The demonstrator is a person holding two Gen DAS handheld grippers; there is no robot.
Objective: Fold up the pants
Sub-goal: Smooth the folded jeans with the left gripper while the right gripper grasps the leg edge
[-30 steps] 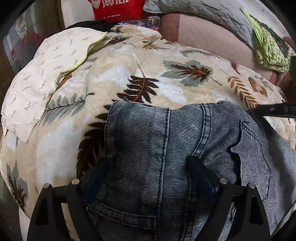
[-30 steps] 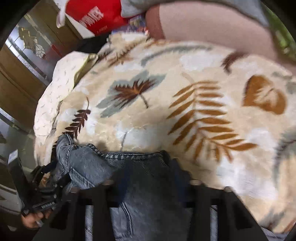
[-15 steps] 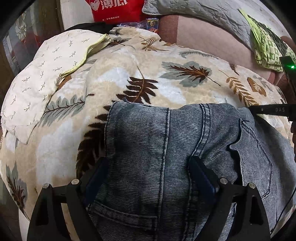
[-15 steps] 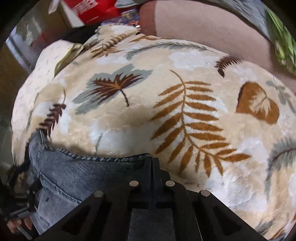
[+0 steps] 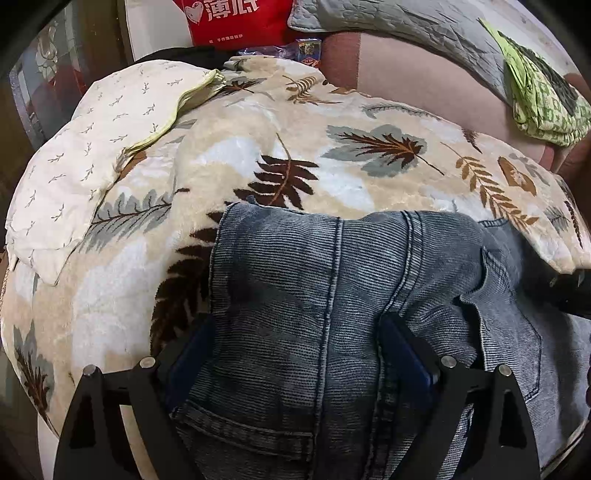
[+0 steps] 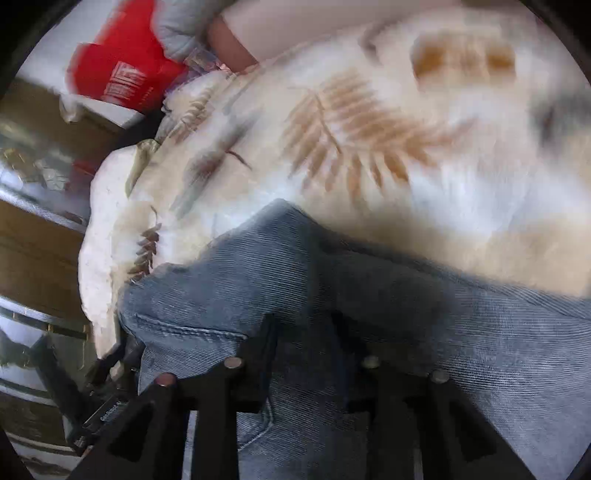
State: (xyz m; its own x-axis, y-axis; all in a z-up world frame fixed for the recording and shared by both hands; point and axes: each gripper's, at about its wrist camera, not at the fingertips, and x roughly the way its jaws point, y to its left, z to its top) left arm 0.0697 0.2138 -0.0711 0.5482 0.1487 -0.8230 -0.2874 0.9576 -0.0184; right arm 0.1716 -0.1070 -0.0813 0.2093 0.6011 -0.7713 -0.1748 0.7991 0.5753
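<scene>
A leaf-print blanket (image 5: 332, 155) covered the bed; at twelve o'clock one red bag (image 5: 236, 18) read "薄心". One pair of jeans (image 5: 314, 295) lay at six o'clock. The left gripper (image 5: 295, 354) stood wide over the denim; the right gripper (image 6: 303, 332), narrow, was opening over it.

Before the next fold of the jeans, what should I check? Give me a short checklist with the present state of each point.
1. Left claw has denim between its fingers: ok, the jeans fill the gap.
2. Left claw pinches firmly: cannot tell, the fingers stand wide apart.
3. Right claw is over the jeans: ok; its jaws are opening, with denim between them.
4. Right view is sharp enough to judge: not ok, it is blurred.
5. Far edge of the jeans lies flat on the blanket: ok.
6. Right side of the jeans is smooth: not ok, a fold is there.
</scene>
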